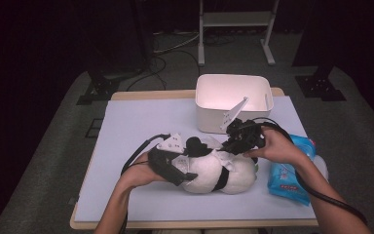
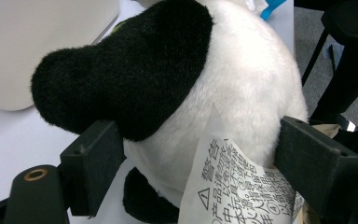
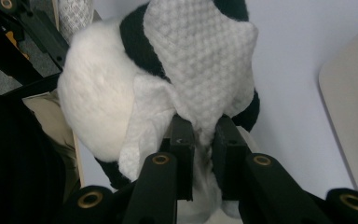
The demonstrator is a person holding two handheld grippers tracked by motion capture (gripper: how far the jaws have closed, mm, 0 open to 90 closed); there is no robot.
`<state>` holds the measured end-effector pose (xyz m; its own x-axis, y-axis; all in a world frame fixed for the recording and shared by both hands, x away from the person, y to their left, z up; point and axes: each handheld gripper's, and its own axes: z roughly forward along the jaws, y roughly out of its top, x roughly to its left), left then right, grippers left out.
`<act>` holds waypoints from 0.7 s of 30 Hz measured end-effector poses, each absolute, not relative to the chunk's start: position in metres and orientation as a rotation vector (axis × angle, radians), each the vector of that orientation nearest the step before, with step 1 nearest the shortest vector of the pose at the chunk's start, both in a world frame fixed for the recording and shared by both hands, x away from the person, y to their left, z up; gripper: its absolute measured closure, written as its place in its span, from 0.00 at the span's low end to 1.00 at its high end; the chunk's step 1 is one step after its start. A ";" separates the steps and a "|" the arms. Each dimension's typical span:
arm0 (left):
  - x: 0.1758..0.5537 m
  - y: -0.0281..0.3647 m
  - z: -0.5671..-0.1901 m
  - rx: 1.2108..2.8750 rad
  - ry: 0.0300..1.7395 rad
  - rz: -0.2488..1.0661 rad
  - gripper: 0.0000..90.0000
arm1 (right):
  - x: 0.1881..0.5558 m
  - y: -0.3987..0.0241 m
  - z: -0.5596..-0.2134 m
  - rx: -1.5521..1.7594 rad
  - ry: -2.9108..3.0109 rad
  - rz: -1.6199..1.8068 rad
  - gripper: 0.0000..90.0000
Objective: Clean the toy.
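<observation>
A black-and-white panda plush (image 1: 224, 176) lies on its side near the front of the table. My left gripper (image 1: 187, 176) grips its white body from the left, and in the left gripper view both jaws of that gripper (image 2: 200, 149) press on the plush (image 2: 242, 79), beside its printed paper tag (image 2: 233, 186). My right gripper (image 1: 230, 145) is over the top of the plush. Its jaws (image 3: 204, 128) are shut on a white textured wipe (image 3: 200, 60), which drapes over the panda (image 3: 98, 107).
A white open bin (image 1: 233, 100) stands behind the plush at the back of the pale mat (image 1: 141, 122). A blue pack of wipes (image 1: 289, 178) lies at the right edge. Cables trail from both grippers.
</observation>
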<state>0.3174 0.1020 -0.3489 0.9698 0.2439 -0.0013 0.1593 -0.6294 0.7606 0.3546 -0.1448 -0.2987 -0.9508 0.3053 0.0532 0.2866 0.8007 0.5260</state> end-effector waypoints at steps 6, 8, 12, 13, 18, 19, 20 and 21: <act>0.316 0.100 -0.347 2.266 0.270 0.135 0.19 | 0.356 -0.135 -0.289 0.455 2.945 0.857 0.88; 0.315 0.100 -0.347 2.269 0.265 0.139 0.19 | 0.357 -0.133 -0.287 0.441 2.948 0.862 0.88; 0.314 0.098 -0.346 2.267 0.260 0.146 0.19 | 0.359 -0.127 -0.284 0.437 2.951 0.872 0.88; 0.313 0.098 -0.345 2.267 0.258 0.148 0.19 | 0.360 -0.126 -0.283 0.435 2.952 0.874 0.88; 0.311 0.096 -0.344 2.268 0.247 0.157 0.19 | 0.364 -0.118 -0.280 0.439 2.960 0.890 0.88; 0.311 0.095 -0.343 2.265 0.248 0.153 0.19 | 0.366 -0.117 -0.280 0.428 2.960 0.894 0.88; 0.310 0.095 -0.343 2.264 0.246 0.155 0.19 | 0.367 -0.115 -0.279 0.431 2.963 0.894 0.88; 0.310 0.095 -0.343 2.263 0.243 0.157 0.19 | 0.368 -0.113 -0.279 0.437 2.962 0.897 0.88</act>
<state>0.3101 0.0946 -0.3429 0.9735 0.2265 0.0324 0.1221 -0.6339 0.7637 0.3681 -0.1134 -0.2788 -0.9607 0.2697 0.0651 0.2605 0.7962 0.5460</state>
